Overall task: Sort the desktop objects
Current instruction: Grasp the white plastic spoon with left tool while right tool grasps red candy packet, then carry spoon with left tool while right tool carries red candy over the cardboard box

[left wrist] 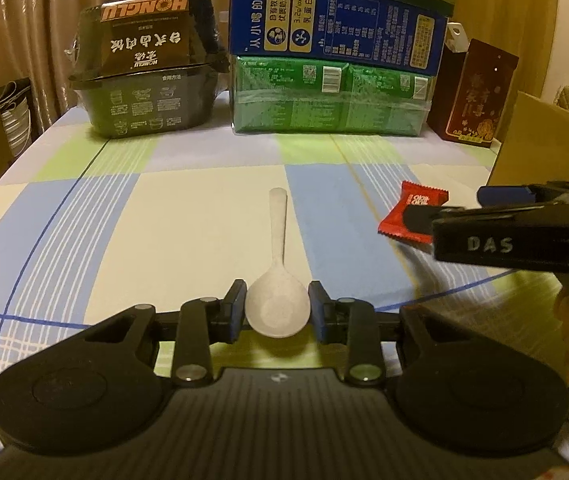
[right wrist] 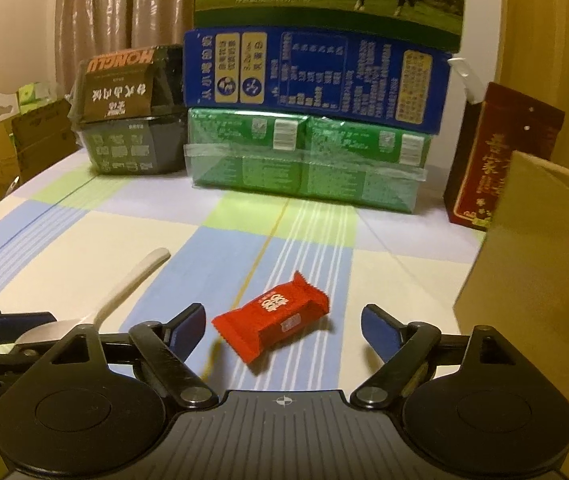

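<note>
A pale plastic spoon (left wrist: 278, 224) lies on the checked tablecloth (left wrist: 172, 216), handle pointing away. My left gripper (left wrist: 277, 285) is shut on the spoon's bowl, one blue pad on each side. A red snack packet (right wrist: 272, 316) lies flat between the fingers of my right gripper (right wrist: 283, 311), which stands open with a gap on both sides of the packet. In the left wrist view the right gripper (left wrist: 450, 205) comes in from the right over the red packet (left wrist: 420, 196). The right wrist view shows the spoon's handle (right wrist: 132, 280) at lower left.
Along the far edge stand a black instant-meal box (left wrist: 144, 80), green packs (left wrist: 328, 100) with a blue carton (left wrist: 336, 28) on top, and a dark red box (left wrist: 476, 96). A brown cardboard box (right wrist: 536, 280) stands close on the right.
</note>
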`<state>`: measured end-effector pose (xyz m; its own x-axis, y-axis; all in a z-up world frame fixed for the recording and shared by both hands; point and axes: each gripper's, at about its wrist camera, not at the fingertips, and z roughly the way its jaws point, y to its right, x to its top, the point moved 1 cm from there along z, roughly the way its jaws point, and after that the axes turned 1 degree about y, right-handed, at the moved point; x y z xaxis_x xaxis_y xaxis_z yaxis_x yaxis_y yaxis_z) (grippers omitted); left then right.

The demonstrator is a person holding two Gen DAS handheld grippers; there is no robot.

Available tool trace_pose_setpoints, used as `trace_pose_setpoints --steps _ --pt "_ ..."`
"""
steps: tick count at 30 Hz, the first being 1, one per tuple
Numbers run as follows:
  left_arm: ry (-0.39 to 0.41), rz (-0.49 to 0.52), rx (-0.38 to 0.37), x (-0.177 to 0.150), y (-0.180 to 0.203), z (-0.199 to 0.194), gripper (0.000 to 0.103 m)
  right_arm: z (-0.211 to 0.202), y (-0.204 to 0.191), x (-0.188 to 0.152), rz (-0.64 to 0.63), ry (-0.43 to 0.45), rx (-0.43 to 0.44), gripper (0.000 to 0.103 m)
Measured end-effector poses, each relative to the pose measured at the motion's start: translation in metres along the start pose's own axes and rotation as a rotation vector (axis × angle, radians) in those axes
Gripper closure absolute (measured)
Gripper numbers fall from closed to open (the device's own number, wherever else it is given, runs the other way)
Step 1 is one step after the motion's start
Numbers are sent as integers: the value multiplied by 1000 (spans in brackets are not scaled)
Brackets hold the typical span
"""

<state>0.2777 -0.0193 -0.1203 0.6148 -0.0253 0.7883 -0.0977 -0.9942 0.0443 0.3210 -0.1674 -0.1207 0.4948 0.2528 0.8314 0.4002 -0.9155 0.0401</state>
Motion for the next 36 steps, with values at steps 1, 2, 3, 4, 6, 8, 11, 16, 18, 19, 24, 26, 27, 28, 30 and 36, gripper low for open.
trace_pose_setpoints --steps 1,2,3,4,6,8,11,16,18,19,24,26,27,28,30,36 --pt "0 0 -1 1 1 0 75 3 -1 0 -8 -4 0 19" --pt "2 -1 1 1 1 0 75 7 -2 1 -18 -8 -2 18" --pt "3 -3 0 1 1 0 75 10 -2 1 -27 -13 0 18" --pt "3 -3 -2 1 1 0 75 14 -3 1 -40 -19 3 18" --pt "4 2 0 0 1 0 75 19 -5 1 -77 -25 3 18" --pt "2 5 5 0 1 0 75 24 -4 0 -104 -30 8 18" --pt "-3 -2 3 -1 -1 1 75 28 3 0 -79 -44 15 18" --pt "-1 -3 0 -1 -2 1 75 24 6 1 -52 -43 28 48" --pt "-1 -4 0 -1 -2 1 75 22 5 1 -42 -48 28 54" --pt "-2 -4 -1 -1 -2 1 75 20 6 1 -35 -49 29 59" --pt "-4 9 -6 -1 1 -2 75 10 7 -2 -9 -60 35 64" --pt "-7 15 -11 0 3 -3 75 3 8 -5 -1 -66 36 64" --pt "-8 16 -13 0 4 -4 75 0 8 -7 5 -70 39 64" --pt "-9 16 -16 0 4 -6 75 -6 9 -9 16 -72 40 64" --pt "-10 16 -19 -1 6 -9 75 -17 8 -14 30 -76 40 64" --pt "-17 14 -34 -5 14 -29 75 -59 5 -33 52 -96 48 64"
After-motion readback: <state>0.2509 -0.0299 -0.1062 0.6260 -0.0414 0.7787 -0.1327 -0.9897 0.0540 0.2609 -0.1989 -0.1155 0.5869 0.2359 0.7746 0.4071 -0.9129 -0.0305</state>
